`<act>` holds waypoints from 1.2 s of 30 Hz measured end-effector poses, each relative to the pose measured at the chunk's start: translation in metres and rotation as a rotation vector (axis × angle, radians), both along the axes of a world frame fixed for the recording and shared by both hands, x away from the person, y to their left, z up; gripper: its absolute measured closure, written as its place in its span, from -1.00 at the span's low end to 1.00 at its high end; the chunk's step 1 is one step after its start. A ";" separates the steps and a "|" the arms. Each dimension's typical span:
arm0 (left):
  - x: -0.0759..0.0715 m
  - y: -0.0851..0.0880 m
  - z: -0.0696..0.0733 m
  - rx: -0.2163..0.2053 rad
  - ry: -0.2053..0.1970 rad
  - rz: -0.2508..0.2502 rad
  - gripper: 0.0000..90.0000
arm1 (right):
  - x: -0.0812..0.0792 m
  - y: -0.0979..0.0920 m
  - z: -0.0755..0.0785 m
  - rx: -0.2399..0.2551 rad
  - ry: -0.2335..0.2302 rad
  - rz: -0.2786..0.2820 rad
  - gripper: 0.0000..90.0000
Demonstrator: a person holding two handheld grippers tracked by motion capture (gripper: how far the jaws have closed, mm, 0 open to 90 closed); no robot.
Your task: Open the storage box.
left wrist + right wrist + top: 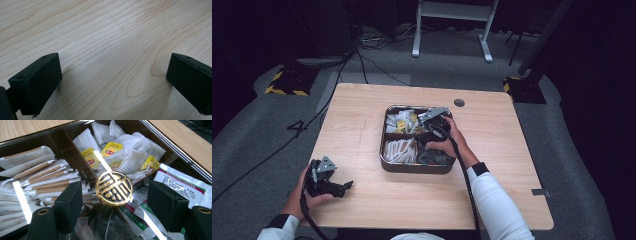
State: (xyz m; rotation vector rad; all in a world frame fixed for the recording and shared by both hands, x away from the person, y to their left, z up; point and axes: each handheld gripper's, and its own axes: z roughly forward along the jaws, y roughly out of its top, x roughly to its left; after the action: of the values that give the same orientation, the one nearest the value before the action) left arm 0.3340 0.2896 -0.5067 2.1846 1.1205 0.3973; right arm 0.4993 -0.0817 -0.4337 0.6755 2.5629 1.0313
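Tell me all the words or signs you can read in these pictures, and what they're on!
Gold knob: a raised symbol, not readable as a word.
Yellow tea bag tags: red logo, print too small to read.
White and green packet: rows of print, too blurred to read.
Paper-wrapped sticks: no readable print.

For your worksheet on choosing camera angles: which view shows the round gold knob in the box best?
The right gripper view: the gold knob sits large and sharp, its raised pattern clear. In the high view the person's hand covers that spot; the left gripper view faces the bare table.

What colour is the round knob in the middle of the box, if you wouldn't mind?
Gold with a black pattern; the round knob shows best in the right gripper view.
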 end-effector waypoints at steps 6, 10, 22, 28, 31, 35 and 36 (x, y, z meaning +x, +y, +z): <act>0.000 0.000 0.000 0.000 0.000 0.000 -0.99 | 0.005 0.006 -0.004 0.021 0.025 -0.003 -0.22; 0.000 0.000 0.000 0.000 -0.001 0.001 -0.99 | 0.008 0.006 -0.004 0.056 0.066 0.010 0.05; 0.000 0.000 0.000 0.000 0.000 0.001 -0.99 | 0.009 0.004 -0.003 0.057 0.062 -0.002 0.32; 0.000 0.000 0.000 -0.001 0.000 0.001 -0.99 | 0.008 0.004 -0.002 0.052 0.057 -0.006 0.33; 0.000 0.000 0.000 -0.001 0.000 0.001 -0.99 | 0.008 0.005 0.000 0.040 0.056 -0.006 0.33; 0.000 0.000 0.000 0.000 0.000 0.001 -0.99 | 0.007 0.004 0.006 0.044 0.052 -0.010 0.33; 0.000 0.000 0.000 -0.001 0.000 0.001 -0.99 | 0.007 0.003 0.008 0.044 0.047 -0.013 0.33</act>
State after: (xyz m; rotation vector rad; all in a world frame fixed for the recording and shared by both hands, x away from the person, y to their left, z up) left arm 0.3338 0.2897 -0.5068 2.1836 1.1214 0.3974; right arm 0.5061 -0.0784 -0.4255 0.7354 2.5786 1.0824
